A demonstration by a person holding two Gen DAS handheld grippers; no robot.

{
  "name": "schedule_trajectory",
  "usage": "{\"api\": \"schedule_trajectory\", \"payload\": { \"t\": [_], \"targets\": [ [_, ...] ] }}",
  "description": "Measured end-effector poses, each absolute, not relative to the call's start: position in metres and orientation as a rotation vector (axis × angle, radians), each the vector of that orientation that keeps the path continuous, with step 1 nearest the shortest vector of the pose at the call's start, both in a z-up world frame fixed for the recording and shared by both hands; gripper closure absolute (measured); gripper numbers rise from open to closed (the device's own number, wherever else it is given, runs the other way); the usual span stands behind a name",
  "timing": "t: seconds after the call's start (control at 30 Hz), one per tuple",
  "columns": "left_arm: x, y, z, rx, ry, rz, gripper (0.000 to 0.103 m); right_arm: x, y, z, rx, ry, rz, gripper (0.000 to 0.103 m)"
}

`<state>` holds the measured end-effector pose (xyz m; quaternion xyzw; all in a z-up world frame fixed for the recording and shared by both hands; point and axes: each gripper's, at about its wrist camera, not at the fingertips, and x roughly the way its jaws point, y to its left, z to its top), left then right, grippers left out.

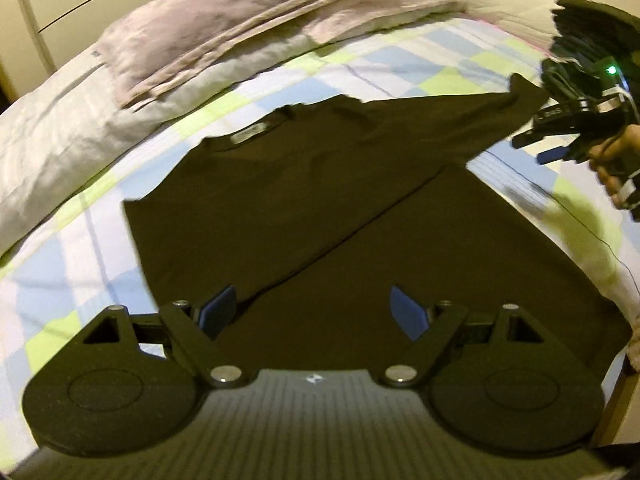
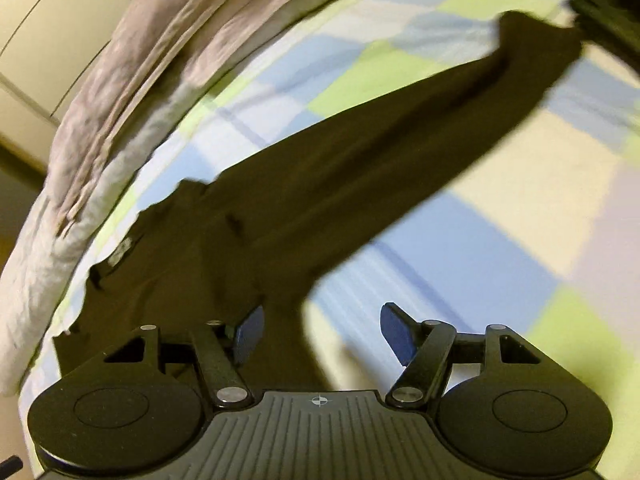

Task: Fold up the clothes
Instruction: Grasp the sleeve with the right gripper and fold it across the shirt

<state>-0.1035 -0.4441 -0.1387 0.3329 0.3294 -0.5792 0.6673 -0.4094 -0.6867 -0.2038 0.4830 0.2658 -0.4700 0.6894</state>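
We work over a bed with a checked blue, green and white sheet. At its left lie a folded pink blanket and a white pillow. A dark shirt lies flat mid-bed, one side folded in. The left gripper hovers released above its hem. The right view alone shows the shirt's sleeve stretched outward; the right gripper is released over it.
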Motion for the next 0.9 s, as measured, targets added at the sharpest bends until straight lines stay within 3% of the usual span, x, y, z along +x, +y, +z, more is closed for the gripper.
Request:
{"api": "schedule_trajectory", "payload": {
  "t": [0.33,0.67,0.87,0.9],
  "targets": [
    [-0.149,-0.493,-0.140,0.814,0.726,-1.270,0.022,-0.529,-0.741,-0.195,1.047,0.484,-1.252,0.035],
    [-0.232,-0.574,-0.158,0.878,0.810,-1.223,0.022,-0.588,-0.889,-0.258,0.965,0.459,-1.350,0.035],
    [-0.267,-0.607,-0.166,0.930,0.827,-1.257,0.022,-0.607,-0.923,-0.277,0.957,0.385,-1.377,0.036],
    [-0.270,-0.610,-0.165,0.936,0.828,-1.255,0.022,-0.610,-0.925,-0.277,0.967,0.367,-1.382,0.041]
  ]
}}
